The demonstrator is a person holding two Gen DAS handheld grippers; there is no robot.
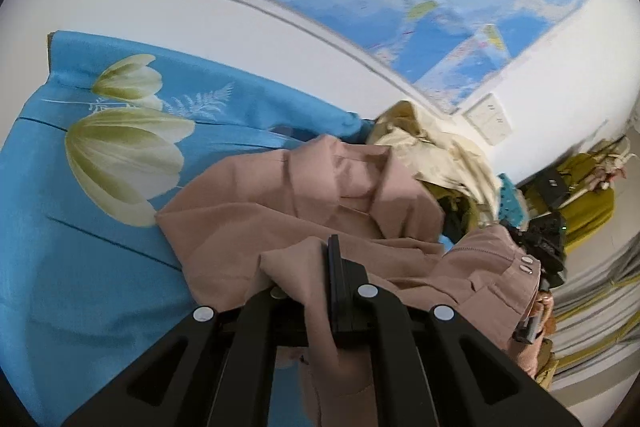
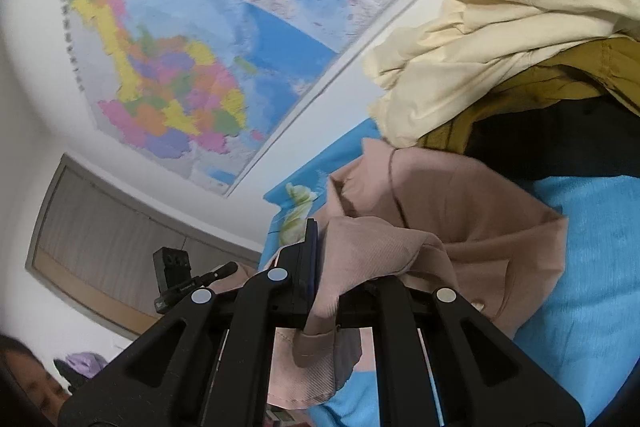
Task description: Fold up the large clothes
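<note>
Now 2 grippers, left gripper (image 1: 336, 267) and right gripper (image 2: 320, 255), jaws clamped on 1 pink garment (image 1: 280, 195).

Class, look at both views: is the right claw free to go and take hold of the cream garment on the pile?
Probably not yet. The right claw is shut on the pink garment; the cream garment lies uncovered atop the pile, so only that grip hinders it.

Dusty-pink garment (image 1: 280, 195) on blue sheet (image 1: 100, 267) (tulip-printed).

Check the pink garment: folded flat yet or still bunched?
Still bunched. The pink garment lies in loose creases on the blue sheet, with the left gripper and right gripper each shut on an edge.
</note>
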